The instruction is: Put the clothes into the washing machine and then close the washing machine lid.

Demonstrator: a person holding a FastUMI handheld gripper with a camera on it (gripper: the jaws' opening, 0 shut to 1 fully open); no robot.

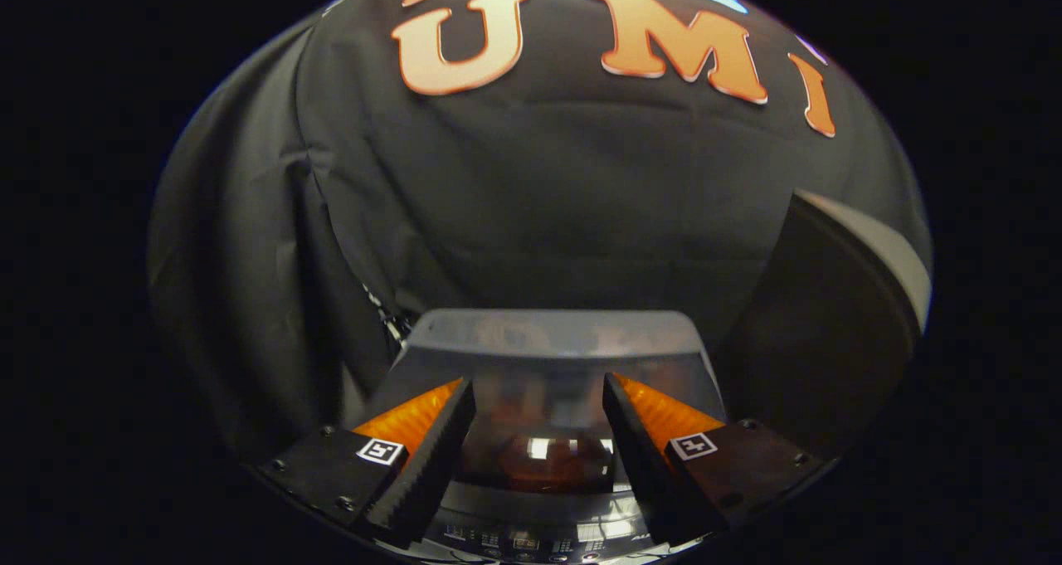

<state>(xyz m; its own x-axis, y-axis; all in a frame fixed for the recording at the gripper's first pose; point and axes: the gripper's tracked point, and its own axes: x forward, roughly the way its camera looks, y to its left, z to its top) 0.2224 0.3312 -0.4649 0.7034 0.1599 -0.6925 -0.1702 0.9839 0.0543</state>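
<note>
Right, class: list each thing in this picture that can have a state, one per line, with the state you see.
Washing machine lid: closed, flat over the tub.
Washing machine: top facing up, beneath the fingers.
Hand-held gripper: open, fingers apart above the lid, holding nothing.

Gripper (pixel 539 407): two wedge-shaped fingers with toothed, serrated inner faces, set apart. Each finger mount is a dark plate fastened with screws. Each plate carries one square black-and-white marker.

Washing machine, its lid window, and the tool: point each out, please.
washing machine (pixel 548 333): gripper view, grey back panel beyond the fingers.
lid window (pixel 543 457): gripper view, dark glass between the fingers.
tool (pixel 539 387): gripper view, open gap midway between the fingertips.
</note>
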